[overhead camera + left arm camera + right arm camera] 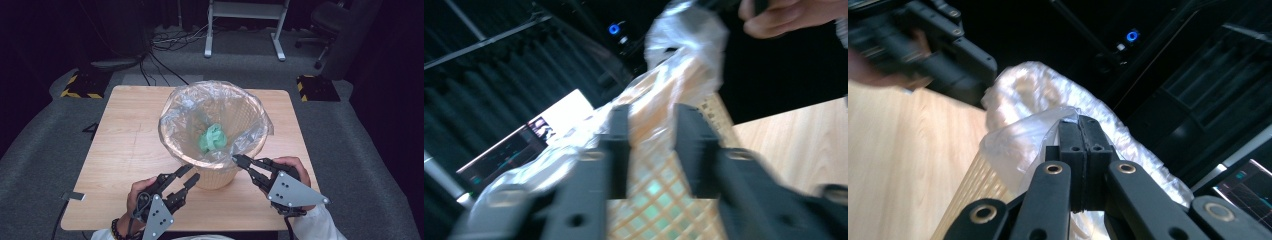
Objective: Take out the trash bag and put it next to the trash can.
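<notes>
Right now the right gripper (236,159) is pinched tight on the clear plastic bag (220,100), at the near side of its rim. Its two black jaws press flat together with a bit of the thin bag (1048,125) caught at their tips. The left gripper (190,175) is part way open. Its jaws sit on either side of the folded-over bag (651,125) and do not squeeze it. That bag lines a tan basket (216,176) with a criss-cross wall. The basket stands on the wooden table (125,150), in the middle and a little toward the near edge. A crumpled green thing (212,137) lies down inside the bag.
</notes>
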Motion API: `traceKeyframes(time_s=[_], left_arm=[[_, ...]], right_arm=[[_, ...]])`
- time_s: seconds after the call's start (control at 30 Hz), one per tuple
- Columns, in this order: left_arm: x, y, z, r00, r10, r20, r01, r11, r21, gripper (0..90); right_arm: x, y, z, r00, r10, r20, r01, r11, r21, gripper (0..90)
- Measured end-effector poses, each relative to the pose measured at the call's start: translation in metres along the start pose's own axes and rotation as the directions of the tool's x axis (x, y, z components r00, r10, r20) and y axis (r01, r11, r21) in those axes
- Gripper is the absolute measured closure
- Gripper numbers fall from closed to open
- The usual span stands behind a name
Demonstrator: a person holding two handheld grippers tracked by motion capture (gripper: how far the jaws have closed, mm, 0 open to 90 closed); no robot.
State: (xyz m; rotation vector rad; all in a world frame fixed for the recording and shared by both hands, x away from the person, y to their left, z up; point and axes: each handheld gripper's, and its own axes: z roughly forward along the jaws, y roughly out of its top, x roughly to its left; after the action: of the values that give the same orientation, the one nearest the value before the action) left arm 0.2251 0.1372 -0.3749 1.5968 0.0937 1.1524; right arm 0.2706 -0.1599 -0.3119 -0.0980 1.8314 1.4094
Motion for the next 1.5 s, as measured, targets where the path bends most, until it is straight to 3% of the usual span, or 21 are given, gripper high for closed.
traceKeyframes(time_s=[0.07, 0.27, 0.4, 0.57, 0.73, 0.8, 0.87, 0.9, 1.1, 1.2, 1.3, 1.37, 1.5], left_arm=[[-0.001, 0.002, 0.001, 0.9999, -0.010, 0.006, 0.010, 0.9999, -0.006, 51.2], [0.001, 0.007, 0.002, 0.9989, -0.045, -0.010, 0.045, 0.9984, -0.034, 45.4], [-0.003, 0.011, 0.006, 0.9999, -0.010, -0.014, 0.009, 0.9994, -0.033, 45.3], [-0.007, 0.017, 0.011, 0.9996, 0.011, 0.026, -0.009, 0.9989, -0.047, 64.7], [-0.001, 0.021, 0.013, 0.9978, -0.035, 0.056, 0.037, 0.9984, -0.043, 78.2], [-0.001, 0.022, 0.013, 0.9977, -0.030, 0.061, 0.032, 0.9984, -0.046, 84.2], [0.000, 0.023, 0.012, 0.9984, -0.016, 0.054, 0.018, 0.9991, -0.039, 89.7], [0.001, 0.023, 0.012, 0.9983, -0.012, 0.057, 0.014, 0.9993, -0.035, 89.8], [0.016, 0.025, 0.005, 0.9992, -0.026, 0.032, 0.027, 0.9990, -0.036, 90.0], [0.025, 0.023, 0.005, 0.9992, -0.038, 0.014, 0.038, 0.9989, -0.028, 90.0], [0.035, 0.020, 0.005, 0.9986, -0.052, 0.003, 0.052, 0.9983, -0.027, 90.0], [0.040, 0.018, 0.004, 0.9987, -0.048, -0.016, 0.048, 0.9986, -0.021, 90.0], [0.048, 0.014, 0.004, 0.9956, -0.089, -0.027, 0.089, 0.9960, -0.012, 90.0]], right_arm=[[-0.002, 0.003, 0.002, 0.9995, 0.023, 0.020, -0.023, 1.000, -0.020, 90.0], [-0.005, 0.013, 0.010, 0.9943, 0.069, 0.081, -0.065, 0.997, -0.046, 90.0], [-0.003, 0.017, 0.017, 0.9928, 0.085, 0.084, -0.083, 0.996, -0.036, 90.0], [0.007, 0.022, 0.022, 0.9967, 0.079, 0.016, -0.079, 0.996, -0.035, 90.0], [0.015, 0.023, 0.024, 0.9970, 0.070, -0.031, -0.072, 0.997, -0.038, 90.0], [0.017, 0.023, 0.024, 0.9975, 0.064, -0.030, -0.065, 0.997, -0.038, 89.4], [0.017, 0.022, 0.023, 0.9967, 0.072, -0.038, -0.073, 0.996, -0.041, 80.6], [0.017, 0.022, 0.022, 0.9974, 0.071, -0.013, -0.072, 0.996, -0.046, 76.2], [0.006, 0.007, 0.006, 0.9940, 0.106, 0.028, -0.105, 0.994, -0.032, 60.4], [0.002, -0.004, -0.003, 0.9911, 0.093, 0.095, -0.092, 0.996, -0.009, 56.3], [-0.003, -0.017, -0.012, 0.9898, 0.094, 0.107, -0.096, 0.995, 0.017, 57.0], [-0.008, -0.025, -0.020, 0.9857, 0.135, 0.100, -0.136, 0.991, 0.001, 55.6], [-0.014, -0.039, -0.031, 0.9823, 0.148, 0.115, -0.153, 0.988, 0.030, 53.8]])
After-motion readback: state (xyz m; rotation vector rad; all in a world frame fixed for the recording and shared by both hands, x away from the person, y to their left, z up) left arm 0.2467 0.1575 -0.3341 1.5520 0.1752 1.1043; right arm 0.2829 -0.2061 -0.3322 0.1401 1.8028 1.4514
